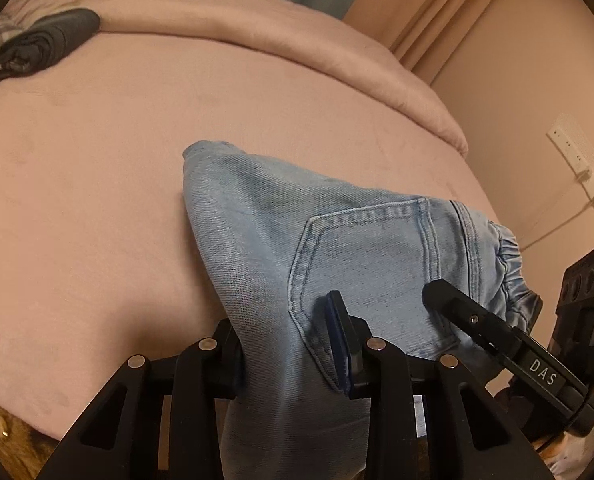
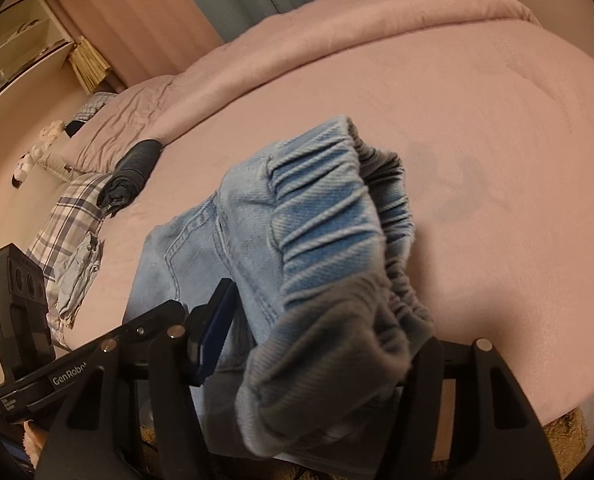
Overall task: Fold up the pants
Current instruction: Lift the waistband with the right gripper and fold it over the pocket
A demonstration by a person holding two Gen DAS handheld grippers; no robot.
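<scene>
I have the jeans point(image 1: 337, 240) held up over the near edge of the bed point(image 1: 97, 180), one gripper on each side. My left gripper point(image 1: 293, 344) is pinched shut on the denim just below the back pocket point(image 1: 369, 256), the fabric bunched between its blue pads and hanging down past them. My right gripper point(image 2: 309, 356) is closed on the elasticated waistband point(image 2: 329, 216), which spills forward over its fingers in a gathered, ruffled roll; its grey inner face shows where it turns over.

I judge this an early step: the pants are lifted, not yet laid out, part draped on the bed and part dangling off the edge. Next I would need to carry them further onto the mattress and spread them flat, keeping tension between both grips so the legs line up before any fold.

The denim is light-washed, soft and limp, with doubled stitching around the pocket. The bed's pink cover looks plush and smooth. A dark rolled garment point(image 2: 133, 172) and a plaid cloth point(image 2: 69, 220) lie well apart, near the pillow point(image 2: 109, 136).
</scene>
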